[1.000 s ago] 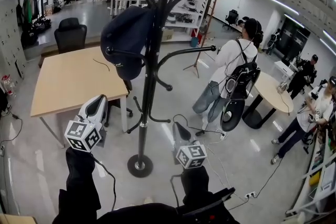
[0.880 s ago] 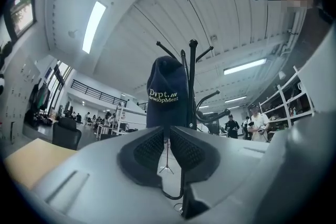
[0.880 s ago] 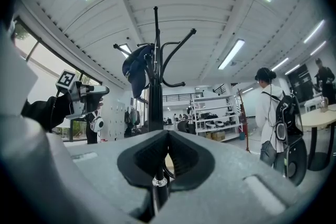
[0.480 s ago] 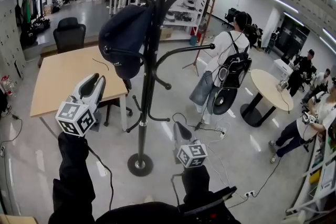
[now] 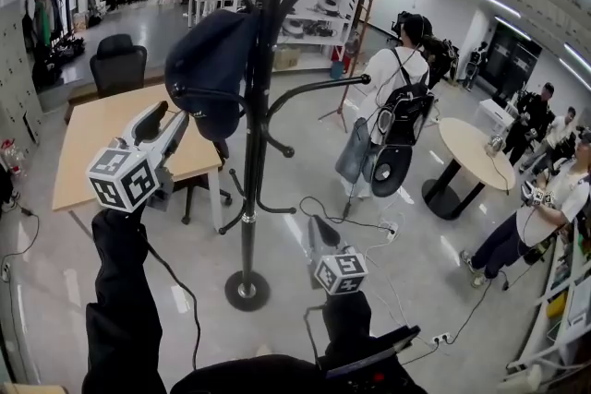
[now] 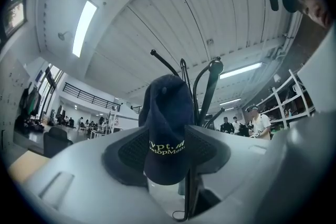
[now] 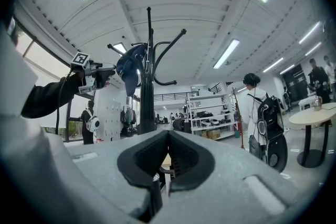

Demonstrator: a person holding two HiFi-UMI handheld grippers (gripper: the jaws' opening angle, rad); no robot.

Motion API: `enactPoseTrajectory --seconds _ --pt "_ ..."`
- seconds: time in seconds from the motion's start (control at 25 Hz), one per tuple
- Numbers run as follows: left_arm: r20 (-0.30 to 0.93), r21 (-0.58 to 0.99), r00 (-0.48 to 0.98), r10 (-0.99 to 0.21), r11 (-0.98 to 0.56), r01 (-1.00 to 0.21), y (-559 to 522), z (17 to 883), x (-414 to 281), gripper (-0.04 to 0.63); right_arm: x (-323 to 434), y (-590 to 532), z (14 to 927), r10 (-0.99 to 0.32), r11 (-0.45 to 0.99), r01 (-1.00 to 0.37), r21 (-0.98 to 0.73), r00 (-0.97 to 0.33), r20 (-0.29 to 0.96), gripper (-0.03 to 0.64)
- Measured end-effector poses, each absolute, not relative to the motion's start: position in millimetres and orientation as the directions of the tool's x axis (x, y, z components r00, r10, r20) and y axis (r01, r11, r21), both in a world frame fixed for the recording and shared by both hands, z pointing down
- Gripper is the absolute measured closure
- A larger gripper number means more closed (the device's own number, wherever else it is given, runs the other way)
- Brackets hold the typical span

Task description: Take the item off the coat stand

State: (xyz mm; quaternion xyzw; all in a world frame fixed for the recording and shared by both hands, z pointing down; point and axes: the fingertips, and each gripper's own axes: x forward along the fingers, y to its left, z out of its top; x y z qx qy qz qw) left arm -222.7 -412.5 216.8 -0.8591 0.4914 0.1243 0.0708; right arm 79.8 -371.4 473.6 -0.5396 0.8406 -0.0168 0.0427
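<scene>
A black coat stand [image 5: 261, 106] rises in the middle of the floor, and a navy cap [image 5: 208, 69] hangs on one of its left hooks. My left gripper [image 5: 167, 117] is raised just below and left of the cap, its jaws opening wide. In the left gripper view the cap [image 6: 165, 123] hangs straight ahead in line with the left gripper [image 6: 168, 150], and the pads do not press on it. My right gripper [image 5: 319, 231] stays low by the stand's foot, shut with nothing in it. The right gripper view shows the right gripper [image 7: 167, 157], the stand [image 7: 147, 86] and the cap [image 7: 131, 71].
A wooden table [image 5: 111, 138] and a black chair [image 5: 118, 60] stand left of the stand. A person with a backpack [image 5: 392, 106] walks on the right, near a round table [image 5: 466, 152]. Cables [image 5: 369, 226] trail over the floor by the stand's round base [image 5: 247, 289].
My left gripper has risen from near the table's edge up to the cap, and its jaws have gone from shut to wide open. The person with the backpack has walked left. The right gripper has stayed put.
</scene>
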Motion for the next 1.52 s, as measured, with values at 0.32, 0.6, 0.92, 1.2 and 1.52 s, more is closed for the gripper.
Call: enactPoseTrajectory --seconds 0.32,0.6,0.92,1.2,1.52 --pt "-0.271 0.014 0.498 -0.824 -0.521 -0.853 -428.6 207.6 -213.8 0.388 88.8 -370.0 479.9 -0.912 0.411 -0.909 -0.075 -0.409 -0.043 0.615" --pt "-0.253 0.054 0.496 -0.831 -0.524 -0.85 -440.7 203.6 -218.7 0.39 96.4 -371.8 485.3 -0.915 0.403 -0.912 -0.079 -0.401 -0.041 0.615" --pt "-0.249 0.073 0.448 -0.859 -0.478 -0.875 -446.9 197.1 -224.4 0.482 105.6 -370.2 483.4 -0.921 0.389 -0.917 -0.09 -0.387 -0.043 0.615" --pt "-0.225 0.059 0.444 -0.867 -0.467 -0.882 -449.2 197.7 -223.2 0.508 108.6 -371.1 484.7 -0.922 0.388 -0.917 -0.092 -0.386 -0.04 0.615" --pt "-0.205 0.034 0.435 -0.877 -0.451 -0.892 -448.9 197.2 -222.2 0.526 108.3 -371.1 485.2 -0.921 0.389 -0.916 -0.096 -0.386 -0.041 0.615"
